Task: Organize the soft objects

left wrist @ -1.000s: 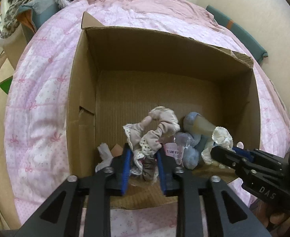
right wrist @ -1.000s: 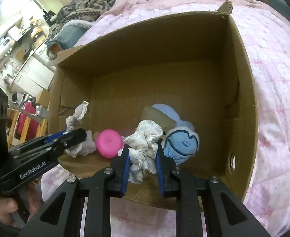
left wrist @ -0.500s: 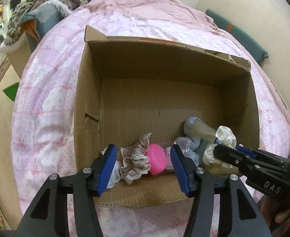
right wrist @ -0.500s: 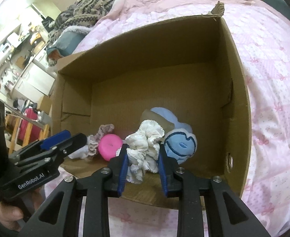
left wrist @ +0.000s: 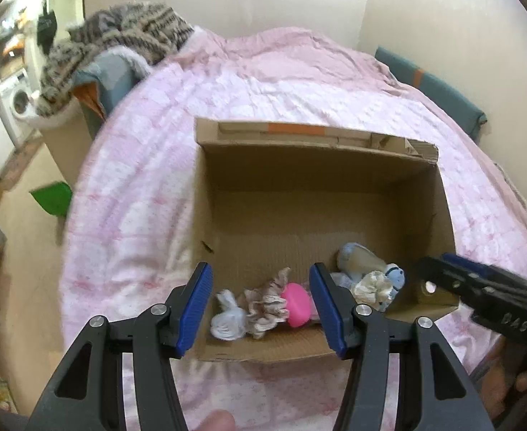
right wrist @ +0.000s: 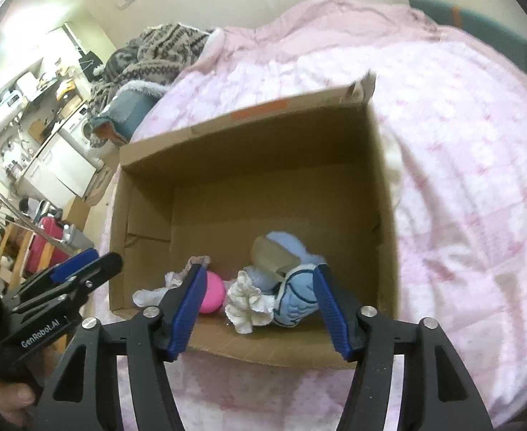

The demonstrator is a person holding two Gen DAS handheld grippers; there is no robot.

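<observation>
An open cardboard box (left wrist: 335, 165) (right wrist: 148, 208) sits on the pink bed. In its near end lie a beige lace scrunchie (left wrist: 267, 303), a pink round object (left wrist: 297, 303) (right wrist: 211, 292), a small white cloth (left wrist: 227, 323), a white scrunchie (left wrist: 371, 285) (right wrist: 250, 307) and a blue plush toy (left wrist: 394, 278) (right wrist: 297, 303). My left gripper (left wrist: 261, 309) is open and empty, above the box's near edge. My right gripper (right wrist: 258, 309) is open and empty, above the same edge; it also shows in the left wrist view (left wrist: 479, 287).
The pink quilt (left wrist: 148, 186) (right wrist: 471, 179) surrounds the box. A patterned knit blanket (left wrist: 119, 36) (right wrist: 155, 54) is heaped at the bed's far left. A teal cushion (left wrist: 439, 93) lies along the right wall. Floor, appliances and shelves stand at the left.
Both grippers opened and pulled back up from the box. The beige scrunchie left my left gripper first, then the white scrunchie left my right gripper; both now lie in the box.
</observation>
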